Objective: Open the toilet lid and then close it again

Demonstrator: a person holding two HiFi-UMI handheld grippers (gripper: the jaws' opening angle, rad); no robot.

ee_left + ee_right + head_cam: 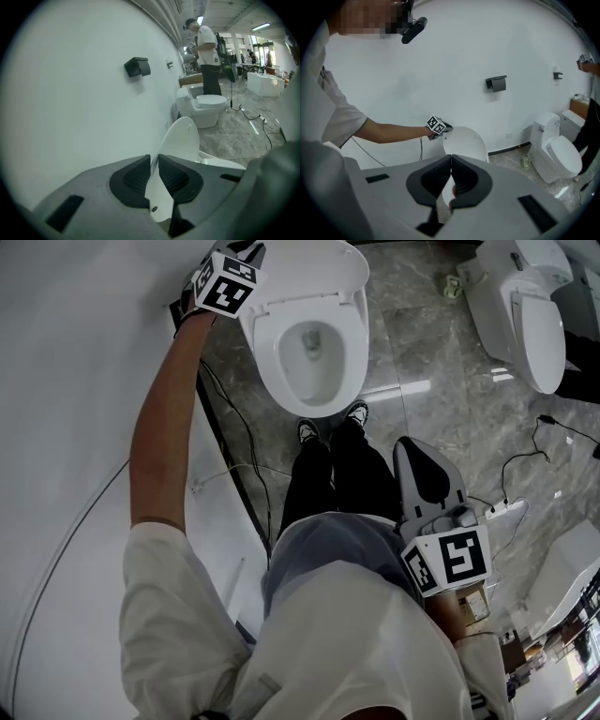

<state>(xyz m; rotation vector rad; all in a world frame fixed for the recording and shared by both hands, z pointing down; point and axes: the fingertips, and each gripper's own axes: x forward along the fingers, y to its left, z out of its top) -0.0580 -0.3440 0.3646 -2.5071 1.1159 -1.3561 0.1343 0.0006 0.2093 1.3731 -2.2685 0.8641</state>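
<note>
The right hand-held gripper (451,158) is closest to the body. It is held beside the person's hip and points down and forward. Its jaws are pressed together with nothing between them. Past it, the person's black shoes (330,424) stand on the grey marble floor (422,362), toes just at the front of the bowl (314,343). The white seat (352,334) lies flat on the bowl, its oval narrowing toward the person.

Behind the seat the toilet lid (464,143) stands raised, nearly upright, at the back of the bowl. Its long axis runs up from the back of the bowl to its rounded top edge. Its inner face looks out over the bowl toward the person, and its back is to the white wall (440,70). It is a smooth, glossy white oval, thin at the rim.

The left hand-held gripper (154,161), at the end of an outstretched arm, is clamped on the lid's upper edge on the person's left side. The thin rim sits between the two ribbed pads, which press on it from both sides.

A thin cable (246,465) trails along the floor by the wall. Farther along the wall hangs a dark paper holder (496,83). A second toilet (555,152), its lid down, stands beyond.
</note>
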